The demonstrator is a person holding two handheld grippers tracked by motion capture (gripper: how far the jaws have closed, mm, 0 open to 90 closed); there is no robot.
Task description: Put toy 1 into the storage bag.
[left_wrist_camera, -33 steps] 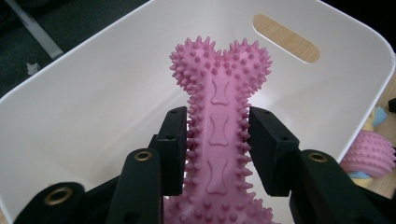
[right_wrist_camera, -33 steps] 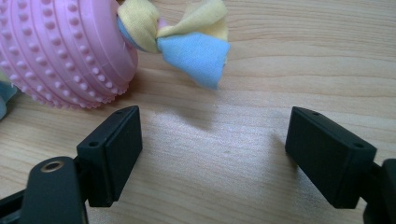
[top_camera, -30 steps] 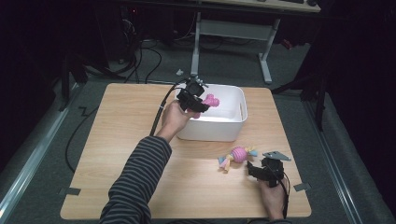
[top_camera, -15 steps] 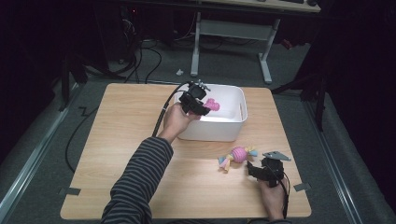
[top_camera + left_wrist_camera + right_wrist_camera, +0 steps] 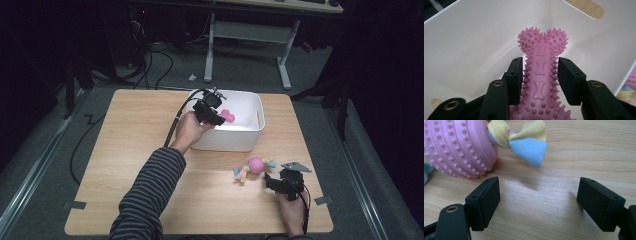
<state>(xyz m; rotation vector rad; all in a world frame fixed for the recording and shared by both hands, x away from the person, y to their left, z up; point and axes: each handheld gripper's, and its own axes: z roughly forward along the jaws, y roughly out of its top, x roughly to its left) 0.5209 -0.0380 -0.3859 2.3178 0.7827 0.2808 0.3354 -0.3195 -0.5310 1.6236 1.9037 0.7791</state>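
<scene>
Left of centre in the high view: a striped sleeve [image 5: 145, 195] rising from the bottom edge toward the middle of the frame, hand wrapped around the left gripper [image 5: 212, 113], black cable [image 5: 175, 125] looping back from it over the wooden table [image 5: 125, 150]. Poised over the near left corner of the white bin [image 5: 235, 140], just above centre of frame, with a pink spiked bone toy [image 5: 226, 116] sticking out past its tip, above the bin's interior. In the left gripper view, bone toy [image 5: 541, 72] running up the middle of the frame, knobbed end at upper centre against the bin's white inner walls [image 5: 474, 45]; black pads [image 5: 515, 80] flanking the shaft on both sides, left pad against the spikes, right pad close beside them with a sliver of gap, so loosely pinching rather than clamped hard. Wood showing through the bin's handle slot [image 5: 586, 7] at the upper right of that view. Further right in the high view, below the bin and apart from it: a pink ball toy with cloth tails [image 5: 255, 166] lying on the table. Lower right of frame: right gripper [image 5: 280, 181] low over the table just beside the ball toy, grey plate on top, hand behind it at the bottom edge. In the right gripper view, ball toy [image 5: 459, 147] at upper left, yellow and blue cloth tail [image 5: 526, 140] at top centre; pads [image 5: 486, 200] spread wide apart, bare wood between them, nothing gripped.
</scene>
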